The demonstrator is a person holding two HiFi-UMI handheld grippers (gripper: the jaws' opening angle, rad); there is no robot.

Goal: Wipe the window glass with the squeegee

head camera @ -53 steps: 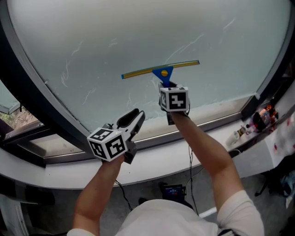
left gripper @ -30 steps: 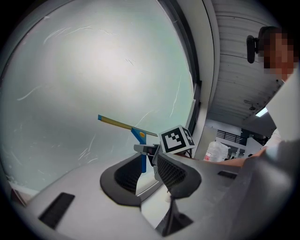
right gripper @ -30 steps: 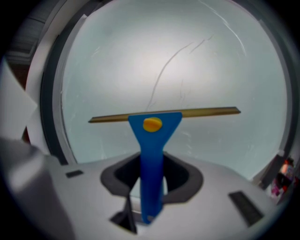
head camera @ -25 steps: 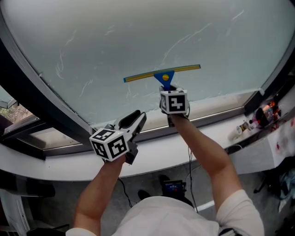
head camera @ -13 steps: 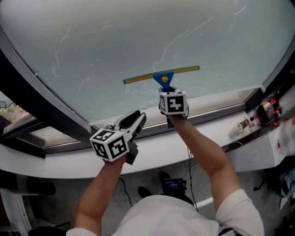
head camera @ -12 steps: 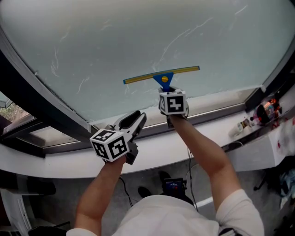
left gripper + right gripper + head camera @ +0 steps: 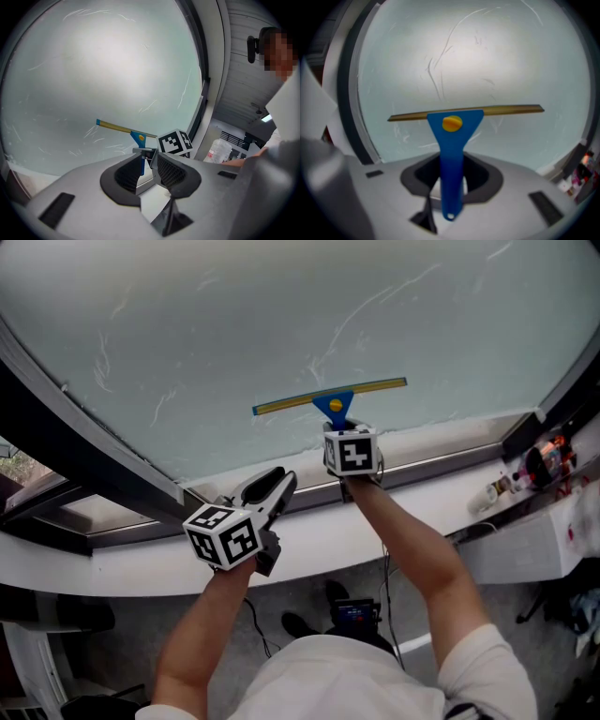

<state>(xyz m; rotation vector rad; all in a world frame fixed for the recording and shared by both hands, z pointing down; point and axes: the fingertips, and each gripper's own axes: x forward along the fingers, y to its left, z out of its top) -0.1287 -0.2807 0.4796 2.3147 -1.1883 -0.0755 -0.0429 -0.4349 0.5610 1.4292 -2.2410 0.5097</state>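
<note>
A squeegee [image 7: 330, 397] with a blue handle, a yellow knob and a thin brass-coloured blade lies flat against the frosted window glass [image 7: 281, 315], low on the pane. My right gripper [image 7: 343, 427] is shut on the handle, and the blade [image 7: 464, 112] sits level just above its jaws in the right gripper view. The left gripper [image 7: 274, 486] hangs lower and to the left, in front of the sill, open with nothing between its pads [image 7: 172, 169]. In the left gripper view the squeegee [image 7: 125, 129] shows beyond the jaws, with thin streaks on the glass.
A dark curved window frame [image 7: 84, 437] runs down the left. A white sill [image 7: 309, 540] lies below the glass. Small bottles and clutter [image 7: 536, 467] stand at the sill's right end. A person [image 7: 281, 108] stands at the right in the left gripper view.
The right gripper has drawn the squeegee down the glass, closer to the bottom frame. The left gripper has sunk a little too, jaws unchanged.
</note>
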